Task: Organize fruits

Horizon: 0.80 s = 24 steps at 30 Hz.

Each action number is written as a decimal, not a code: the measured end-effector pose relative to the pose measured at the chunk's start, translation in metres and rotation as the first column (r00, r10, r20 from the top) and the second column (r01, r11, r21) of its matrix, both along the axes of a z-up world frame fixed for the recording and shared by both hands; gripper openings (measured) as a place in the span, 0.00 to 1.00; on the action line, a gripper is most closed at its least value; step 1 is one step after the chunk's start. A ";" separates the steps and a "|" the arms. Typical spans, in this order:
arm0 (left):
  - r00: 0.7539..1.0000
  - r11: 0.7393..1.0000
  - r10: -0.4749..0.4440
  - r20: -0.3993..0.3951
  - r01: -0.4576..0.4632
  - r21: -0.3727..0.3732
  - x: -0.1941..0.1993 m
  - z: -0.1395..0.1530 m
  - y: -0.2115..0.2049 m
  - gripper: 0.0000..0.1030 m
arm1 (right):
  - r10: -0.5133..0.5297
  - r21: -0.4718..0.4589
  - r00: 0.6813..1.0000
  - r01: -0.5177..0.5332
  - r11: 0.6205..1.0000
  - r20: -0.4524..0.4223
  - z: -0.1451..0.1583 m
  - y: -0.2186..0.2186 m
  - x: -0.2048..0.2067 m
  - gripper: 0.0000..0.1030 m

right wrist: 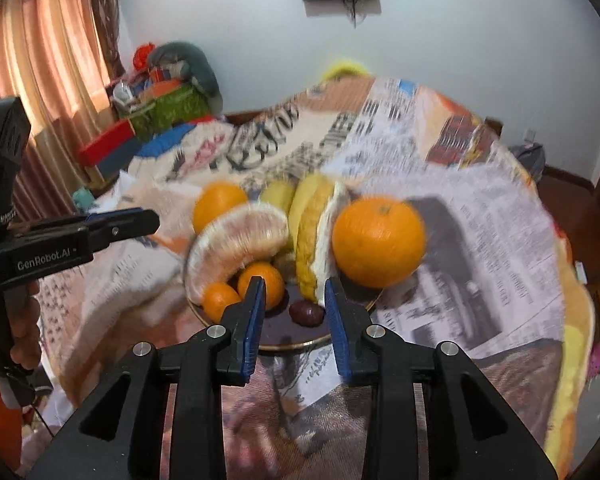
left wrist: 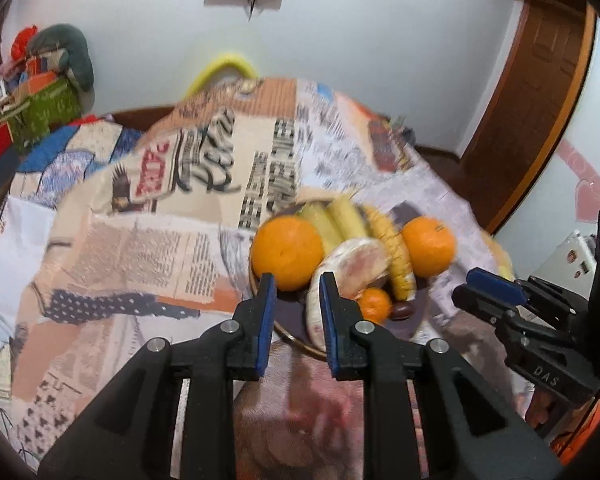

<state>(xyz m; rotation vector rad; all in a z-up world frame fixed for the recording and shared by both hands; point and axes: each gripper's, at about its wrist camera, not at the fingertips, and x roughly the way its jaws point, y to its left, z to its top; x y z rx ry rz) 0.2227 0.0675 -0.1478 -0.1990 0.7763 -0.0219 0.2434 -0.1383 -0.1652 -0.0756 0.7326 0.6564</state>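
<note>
**Two claws apart before one plate of fruit**

"GenRobot.AI" is read on the left gripper [right wrist: 112,226] in the right wrist view, and "DAS" on the right gripper [left wrist: 496,292] in the left wrist view. Newspaper [left wrist: 140,248] print is blurred and cannot be read. Both claws are held apart, nothing clamped.

Just ahead of the right claw's fingertips the plate [right wrist: 284,340] is seen, its far rim hidden by fruit. Counted there: two large oranges [right wrist: 378,240], two small mandarins [right wrist: 260,282], one peeled pomelo segment [right wrist: 236,240], one pomelo rind piece [right wrist: 314,236], one dark date-like fruit [right wrist: 306,313]. Yellow-green pieces [right wrist: 278,196] behind are too blurred to be identified.
</note>
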 end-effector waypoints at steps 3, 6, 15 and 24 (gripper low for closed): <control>0.997 1.000 -0.007 0.074 0.006 0.007 -0.021 0.031 -0.006 0.20 | -0.015 0.026 0.997 0.013 1.000 0.070 0.029 -0.009 -0.016 0.27; 0.988 1.000 -0.014 0.155 0.010 0.029 -0.045 0.063 -0.015 0.20 | -0.037 0.069 0.989 0.028 0.997 0.142 0.060 -0.019 -0.035 0.27; 0.925 0.996 -0.011 0.380 -0.024 0.088 -0.126 0.133 -0.041 0.47 | -0.113 0.176 0.936 0.056 0.983 0.332 0.124 -0.041 -0.101 0.53; 0.875 0.986 -0.009 0.484 -0.072 0.149 -0.175 0.153 -0.060 0.70 | -0.189 0.225 0.886 0.099 0.969 0.423 0.143 -0.047 -0.133 0.90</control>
